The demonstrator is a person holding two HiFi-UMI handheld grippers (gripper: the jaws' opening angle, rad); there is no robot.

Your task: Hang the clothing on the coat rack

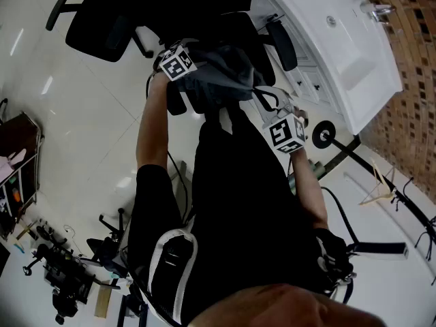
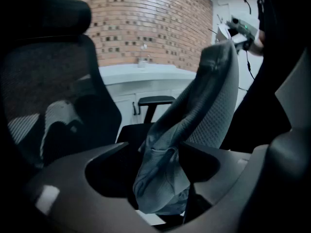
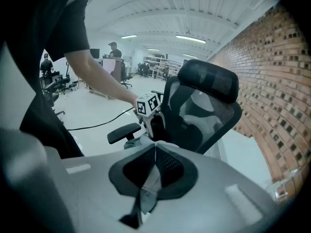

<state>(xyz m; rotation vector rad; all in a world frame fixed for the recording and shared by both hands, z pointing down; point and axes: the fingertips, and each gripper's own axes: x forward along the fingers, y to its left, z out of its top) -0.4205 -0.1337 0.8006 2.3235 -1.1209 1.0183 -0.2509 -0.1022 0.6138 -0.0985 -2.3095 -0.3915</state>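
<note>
Head view looks down the person's dark front to both grippers, held out over a black office chair (image 1: 231,26). A grey garment (image 1: 221,77) is bunched and stretched between them. The left gripper (image 1: 187,80) is at the garment's far left end and the right gripper (image 1: 278,111) at its near right end. To the right stands a white counter (image 1: 340,39) against a brick wall (image 1: 409,80). A wooden hanger (image 1: 378,191) shows near the right edge, over the pale floor (image 1: 82,128).

Left gripper view shows the left gripper (image 2: 155,164) with its jaws standing wide apart. A hanging fold of the grey garment (image 2: 209,96) drops between them. The cloth lies against the right jaw, with a dark gap on the left jaw's side, so it is not clamped. From there the cloth rises to the right, up to the right gripper (image 2: 238,30). Beyond are the office chair (image 2: 53,91), the white counter (image 2: 141,74) and the brick wall (image 2: 146,23).

Right gripper view shows the right gripper (image 3: 154,152) with its jaws pressed together on a thin strip of the grey garment (image 3: 148,188), whose end hangs below them. Farther off, the left gripper (image 3: 148,105) is in front of the office chair (image 3: 204,106), with the brick wall (image 3: 277,81) at the right.
</note>
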